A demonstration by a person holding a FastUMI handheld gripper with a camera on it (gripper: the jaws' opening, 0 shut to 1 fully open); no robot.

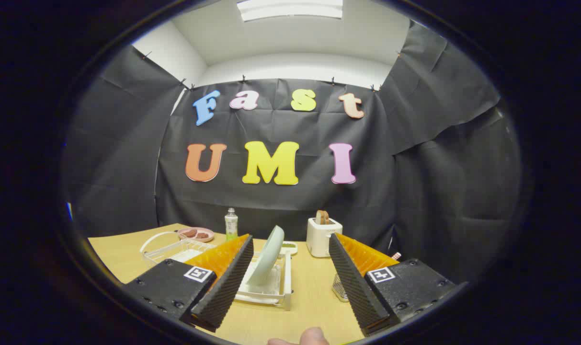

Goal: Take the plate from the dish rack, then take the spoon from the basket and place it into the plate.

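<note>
The wooden table [127,254] spreads out under and ahead of the gripper [290,275], running back to the black cloth wall behind it. The gripper's two fingers stand wide apart with nothing between them but open air and bare tabletop; they hold nothing. Just ahead of the fingers, nearer the left one, a white dish rack [271,287] sits on the table, its near left corner hidden behind the left finger. The pale green plate [268,256] stands on edge in that rack, tilted and leaning toward the right, its upper rim rising above the left fingertip. Beyond the left finger lies a clear, shallow basket [170,247] with a white handle arching over it; what it holds cannot be made out. Beyond the right finger, toward the cloth wall, a white toaster [323,237] stands with a slice of bread [322,217] sticking up from its slot. Further back on the left, past the basket, a pink dish [197,234] carries a few dark reddish pieces of food. Just right of that dish a small clear bottle [231,224] with green contents stands upright. A small metal mesh thing [339,288] peeks out beside the inner edge of the right finger, mostly hidden. A fingertip [312,336] of the person's hand shows below, between the two fingers' bases.
</note>
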